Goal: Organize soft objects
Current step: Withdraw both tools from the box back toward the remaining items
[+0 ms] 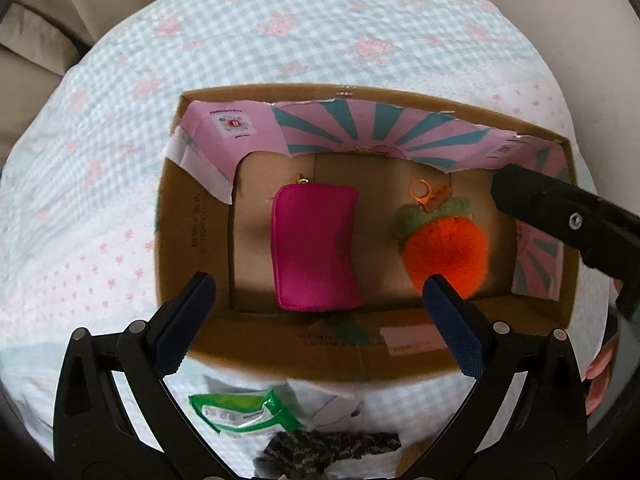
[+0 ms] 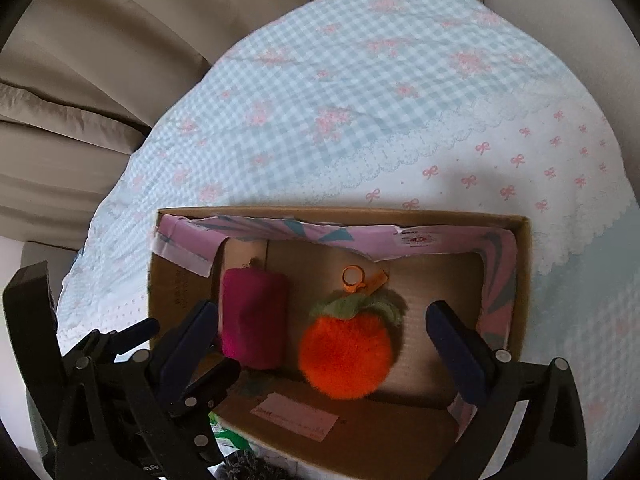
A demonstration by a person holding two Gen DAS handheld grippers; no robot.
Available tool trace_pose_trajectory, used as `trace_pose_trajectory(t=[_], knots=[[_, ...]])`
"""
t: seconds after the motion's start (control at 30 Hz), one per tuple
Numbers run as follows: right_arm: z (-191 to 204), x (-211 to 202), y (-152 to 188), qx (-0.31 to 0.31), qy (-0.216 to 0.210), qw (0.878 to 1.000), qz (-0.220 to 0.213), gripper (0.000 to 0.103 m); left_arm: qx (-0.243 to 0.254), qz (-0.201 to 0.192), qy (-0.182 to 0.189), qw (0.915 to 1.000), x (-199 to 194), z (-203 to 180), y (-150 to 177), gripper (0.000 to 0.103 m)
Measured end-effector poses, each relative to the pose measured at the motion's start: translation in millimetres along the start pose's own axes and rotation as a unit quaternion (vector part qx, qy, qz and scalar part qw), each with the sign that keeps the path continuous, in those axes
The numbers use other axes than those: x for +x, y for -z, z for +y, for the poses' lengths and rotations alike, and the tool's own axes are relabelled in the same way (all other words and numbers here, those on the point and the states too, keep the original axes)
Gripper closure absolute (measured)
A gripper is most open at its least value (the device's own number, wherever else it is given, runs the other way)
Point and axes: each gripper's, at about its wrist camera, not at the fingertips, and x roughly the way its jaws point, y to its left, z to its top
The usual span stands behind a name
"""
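Cardboard box (image 1: 400, 344) sits on a gingham bedspread (image 1: 320, 40), open top, inner walls lined with pink-and-teal printed paper. Two soft items lie on its floor, apart from each other: a magenta zip pouch (image 1: 314, 248) toward the left, and an orange plush fruit keychain (image 1: 446, 248) with green leaves and an orange clasp toward the right.

Left gripper (image 1: 320, 296) hovers above the box's near wall, jaws spread wide, nothing between them. Right gripper (image 2: 322, 330) hangs over the right half of the box, jaws likewise spread and empty; the plush fruit (image 2: 346, 354) lies below, between its fingers in view, but contact cannot be confirmed.

Outside the box, on the bedspread just in front of the near wall: a green-edged packet (image 1: 244, 414) and a dark grey fuzzy item (image 1: 332, 448), partly cut off by the frame edge.

Judgement: two items look placed, both grippers free — the step in hand seems to be between placements. Next move likely calls for pulling back from the box, reaching to the near-side items, and closing gently on the fuzzy one, which should compress easily.
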Motion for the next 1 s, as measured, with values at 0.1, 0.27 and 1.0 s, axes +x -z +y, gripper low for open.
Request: trace_pose_trajectory(t=[0.1,0.27,1.0], knots=[[5,-16,2,-0.001,0.000,1.000,-0.008,0.000,0.001,-0.011,0.003,0.9999,-20,0,3,0.000],[16,-48,6,-0.006,0.003,1.000,-0.018,0.000,0.001,-0.040,0.006,0.9992,-59,1,11,0.000],[105,-253,138,-0.039,0.035,0.987,-0.153,0.000,0.001,-0.227,0.042,0.9730,-292,50,163,0.000]])
